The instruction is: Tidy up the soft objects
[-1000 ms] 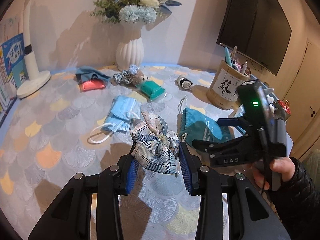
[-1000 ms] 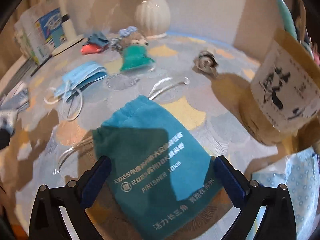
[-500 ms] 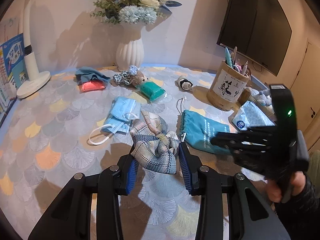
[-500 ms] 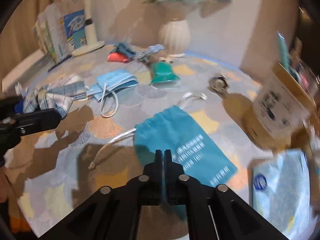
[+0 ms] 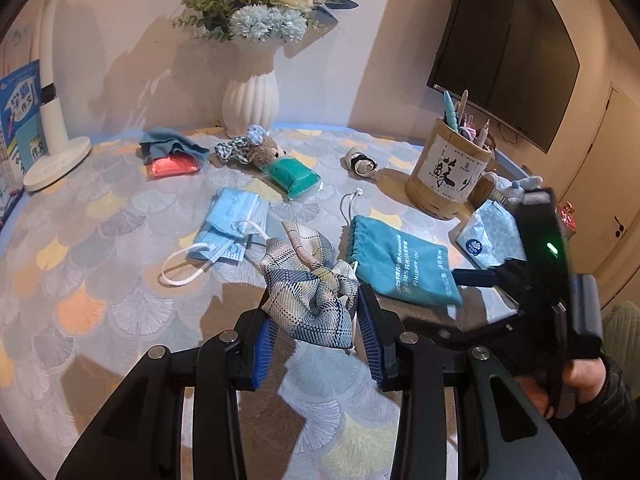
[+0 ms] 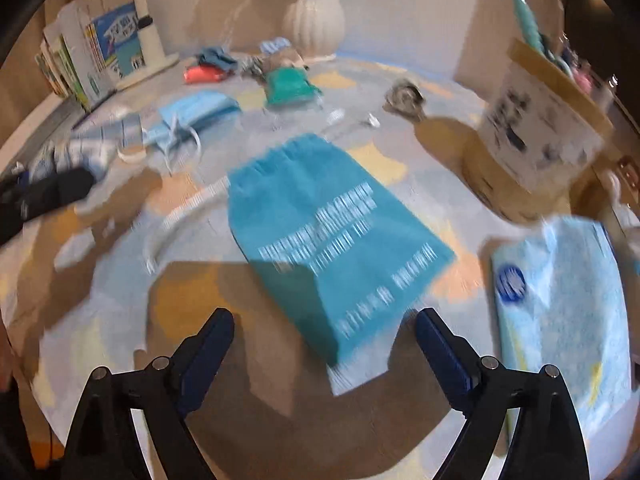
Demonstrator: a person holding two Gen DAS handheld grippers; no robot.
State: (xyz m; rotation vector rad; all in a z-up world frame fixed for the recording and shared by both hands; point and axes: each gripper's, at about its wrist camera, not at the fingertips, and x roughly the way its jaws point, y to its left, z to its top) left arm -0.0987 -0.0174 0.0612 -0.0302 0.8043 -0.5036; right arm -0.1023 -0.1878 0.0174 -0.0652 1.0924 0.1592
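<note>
My left gripper (image 5: 318, 338) is shut on a plaid cloth bow (image 5: 310, 290) and holds it just above the table. A teal drawstring pouch (image 5: 400, 266) lies flat to its right; it also shows in the right wrist view (image 6: 332, 232). My right gripper (image 6: 322, 344) is open and empty, its jaws wide apart at the pouch's near end. Blue face masks (image 5: 232, 224) lie left of the bow. A small bear with a teal pack (image 5: 294, 174), a grey-blue cloth over a red pack (image 5: 172, 156) and a small black-and-white item (image 5: 360, 160) lie farther back.
A white vase (image 5: 250, 100) with flowers stands at the back. A bamboo pen holder (image 5: 448, 176) and a blue tissue pack (image 6: 560, 304) sit at the right. A white lamp base (image 5: 56, 160) and books (image 6: 100, 48) are at the left edge.
My right gripper has opened from shut and dropped closer to the teal pouch's near end. My left gripper still holds the bow in the same place.
</note>
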